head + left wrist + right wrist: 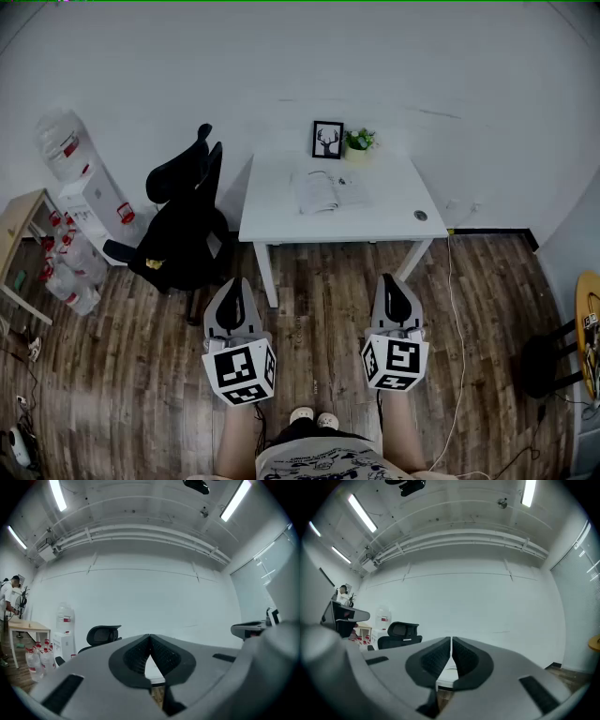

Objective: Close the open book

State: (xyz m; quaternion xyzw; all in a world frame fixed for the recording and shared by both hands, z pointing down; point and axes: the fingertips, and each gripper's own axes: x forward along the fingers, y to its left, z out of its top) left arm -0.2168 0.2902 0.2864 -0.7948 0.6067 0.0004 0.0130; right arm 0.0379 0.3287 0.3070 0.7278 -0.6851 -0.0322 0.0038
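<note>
Two sets of jaws, both pressed together with nothing between them: left gripper (150,641) and right gripper (451,644), level, well short of the bench (281,223). Open book (330,190) lies flat mid-bench, just in front of a picture frame (327,139) and plant (359,141).

Step judged: approach. The floor (328,300) straight ahead looks open. Office chair (183,230) crowds the bench's left edge; a cable (450,309) trails on the right. Best to slip a tip under one cover's outer edge and fold it toward the spine.

The book (330,191) lies open, pages up, apparently flat, mid-desk on the white table (281,220).
</note>
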